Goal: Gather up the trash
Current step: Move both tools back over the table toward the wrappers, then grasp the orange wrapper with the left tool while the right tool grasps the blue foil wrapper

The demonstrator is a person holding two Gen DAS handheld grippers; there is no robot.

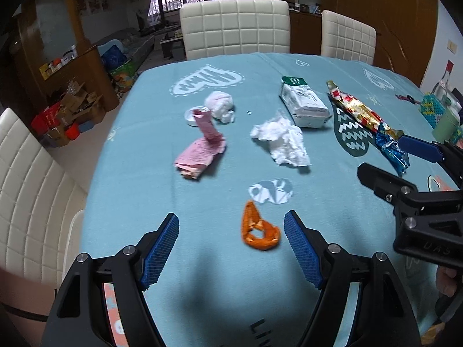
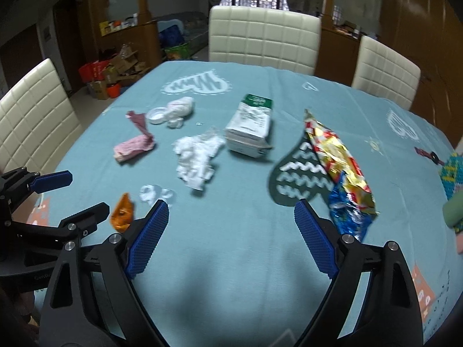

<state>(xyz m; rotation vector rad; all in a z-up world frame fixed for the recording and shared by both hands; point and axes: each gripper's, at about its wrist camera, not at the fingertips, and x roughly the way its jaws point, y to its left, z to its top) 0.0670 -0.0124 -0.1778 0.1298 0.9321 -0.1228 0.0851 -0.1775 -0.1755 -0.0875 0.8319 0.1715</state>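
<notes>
Both grippers are held over the tabletop [image 1: 139, 110], fingers spread, nothing gripped. Left gripper [image 1: 231, 248]: orange wrapper [image 1: 259, 231] lies between its fingers, untouched. Right gripper [image 2: 231, 231]: foil snack wrapper [image 2: 338, 159] lies just beyond its right finger. Crumpled white tissue [image 1: 282, 141] lies beside the milk carton [image 1: 303, 104].

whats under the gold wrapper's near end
A crumpled blue foil wrapper lies at the near end of the gold wrapper; which one overlaps is unclear. Beneath both is the blue tablecloth. Anything else under them is hidden.
</notes>
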